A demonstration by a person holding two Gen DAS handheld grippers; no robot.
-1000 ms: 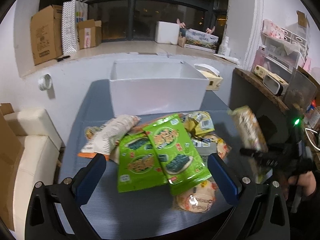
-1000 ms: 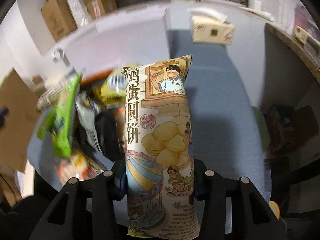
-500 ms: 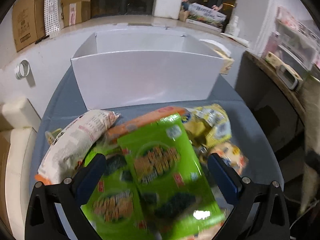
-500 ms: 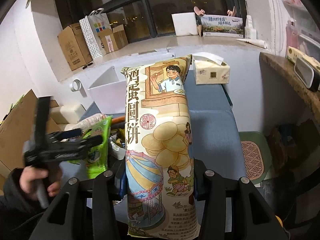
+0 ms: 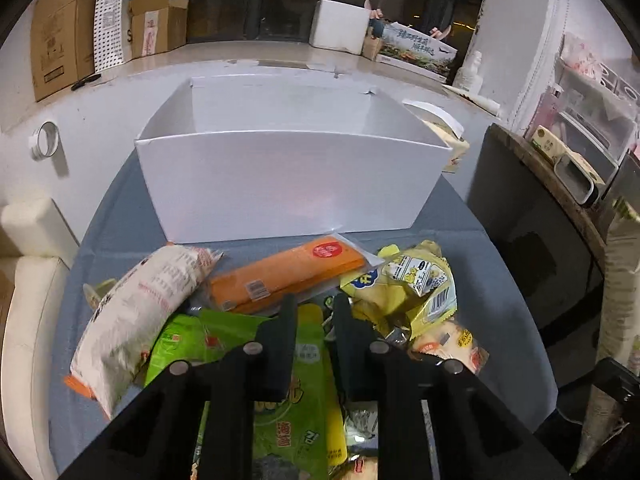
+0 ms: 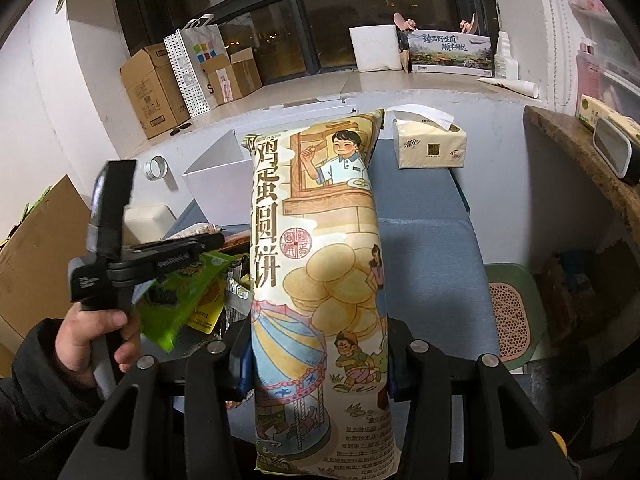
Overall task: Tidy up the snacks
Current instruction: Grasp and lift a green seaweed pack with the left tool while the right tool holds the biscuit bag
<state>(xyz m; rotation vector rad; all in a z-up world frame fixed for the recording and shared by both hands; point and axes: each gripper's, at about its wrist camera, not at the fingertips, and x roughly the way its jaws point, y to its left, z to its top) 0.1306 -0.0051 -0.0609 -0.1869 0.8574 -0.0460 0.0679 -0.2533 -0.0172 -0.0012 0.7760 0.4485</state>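
While our left gripper (image 5: 314, 312) was closing its jaws on the green seaweed packet (image 5: 304, 396) at 6 o'clock of the snack pile, our right gripper (image 6: 316, 354) pinched the tall biscuit bag (image 6: 320, 272) upright. At 12 o'clock the white box (image 5: 288, 184) stood open-topped, bare blue tabletop (image 6: 428, 248) along its right edge.

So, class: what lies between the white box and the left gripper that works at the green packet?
In the left wrist view, an orange packet lies crosswise on the blue cloth between the white box and the left gripper, closing on the green packet.
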